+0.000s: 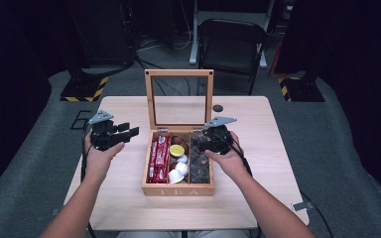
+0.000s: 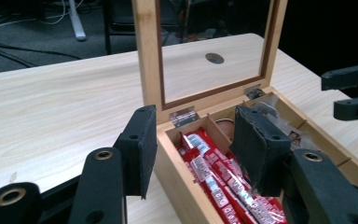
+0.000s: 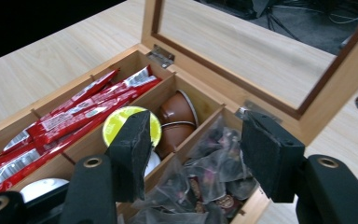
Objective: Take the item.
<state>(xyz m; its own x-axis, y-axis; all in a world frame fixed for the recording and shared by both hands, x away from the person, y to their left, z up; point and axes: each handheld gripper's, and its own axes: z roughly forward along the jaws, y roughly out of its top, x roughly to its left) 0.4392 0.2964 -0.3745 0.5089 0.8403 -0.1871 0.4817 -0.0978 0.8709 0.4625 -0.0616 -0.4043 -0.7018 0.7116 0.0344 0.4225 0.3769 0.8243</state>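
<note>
Clear sachets blurred, tea box corner hidden by jaws

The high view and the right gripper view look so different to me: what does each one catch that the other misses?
The high view alone takes in the person's left hand, the left tongs beside the box, the dark folding chair behind the table, and the word TEA on the box front. The right gripper view alone makes out the clear wrapped sachets in the nearest compartment and the brown coffee capsules. Both share the open wooden tea box, its glass-paned lid, the red stick packets, the yellow-topped capsule and the open right tongs.
</note>
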